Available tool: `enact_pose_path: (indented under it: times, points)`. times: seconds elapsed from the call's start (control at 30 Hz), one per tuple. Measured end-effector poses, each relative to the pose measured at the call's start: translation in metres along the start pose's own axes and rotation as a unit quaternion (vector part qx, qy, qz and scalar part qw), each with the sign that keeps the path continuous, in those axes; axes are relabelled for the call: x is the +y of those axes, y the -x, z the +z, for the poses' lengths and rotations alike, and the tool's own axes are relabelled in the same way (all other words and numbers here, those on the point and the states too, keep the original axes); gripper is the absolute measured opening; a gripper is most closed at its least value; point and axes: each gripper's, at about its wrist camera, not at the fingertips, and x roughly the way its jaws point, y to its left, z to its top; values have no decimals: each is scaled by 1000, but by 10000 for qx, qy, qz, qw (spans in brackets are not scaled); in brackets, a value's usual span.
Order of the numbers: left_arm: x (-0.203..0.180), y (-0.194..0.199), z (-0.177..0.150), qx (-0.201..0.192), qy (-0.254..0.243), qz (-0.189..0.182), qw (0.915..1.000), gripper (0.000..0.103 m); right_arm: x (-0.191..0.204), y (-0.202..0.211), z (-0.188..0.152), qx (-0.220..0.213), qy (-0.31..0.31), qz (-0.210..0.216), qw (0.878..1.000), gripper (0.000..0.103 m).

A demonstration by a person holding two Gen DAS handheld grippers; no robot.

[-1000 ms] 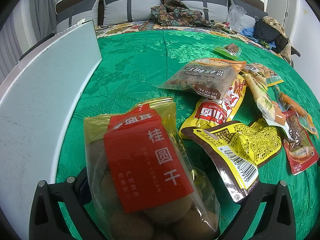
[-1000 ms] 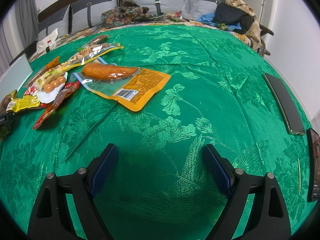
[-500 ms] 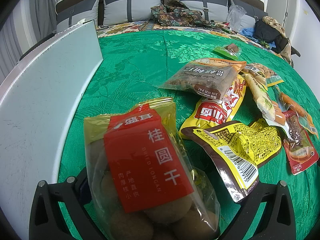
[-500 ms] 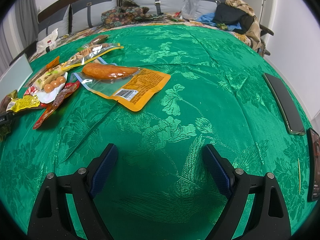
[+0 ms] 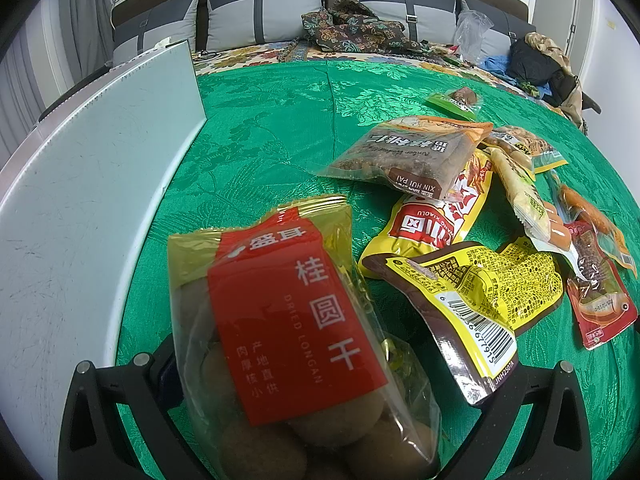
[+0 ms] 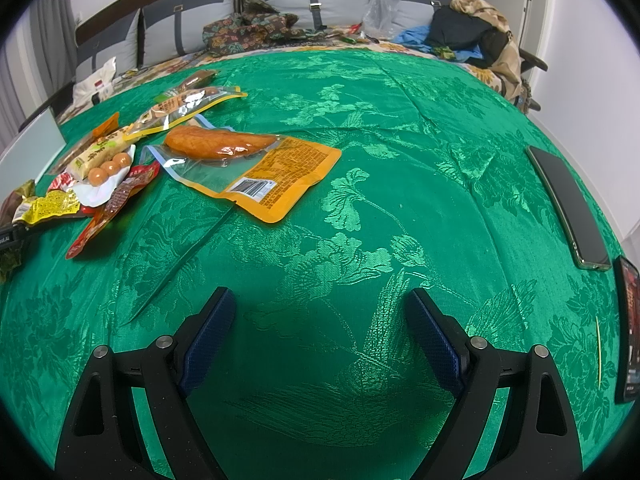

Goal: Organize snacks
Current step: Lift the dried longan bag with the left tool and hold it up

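The left gripper (image 5: 320, 412) is clamping the dried longan bag (image 5: 296, 344), holding it raised above the green bedspread (image 5: 272, 128); the white board (image 5: 80, 208) is lying just left of the bag; the yellow barcode pouch (image 5: 480, 300) is lying just right of it, with the brown nut packet (image 5: 412, 156) lying beyond it on the snack pile; the right gripper (image 6: 320, 332) is hovering with jaws apart and empty; the orange sausage pouch (image 6: 256, 164) is lying farther off, to its left.
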Motion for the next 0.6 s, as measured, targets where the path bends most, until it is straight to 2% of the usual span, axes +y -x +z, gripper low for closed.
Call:
enact_pose_path:
  times: [0.47, 0.53, 0.6]
  points:
    - [0, 0, -1, 11, 23, -3, 10000, 103, 0, 0, 0, 0, -4, 2, 10000, 90]
    - [1, 2, -2, 200, -53, -38, 9998, 103, 0, 0, 0, 0, -5, 1, 10000, 90]
    - [2, 6, -3, 774, -252, -163, 9965, 103, 0, 0, 0, 0, -5, 2, 10000, 90]
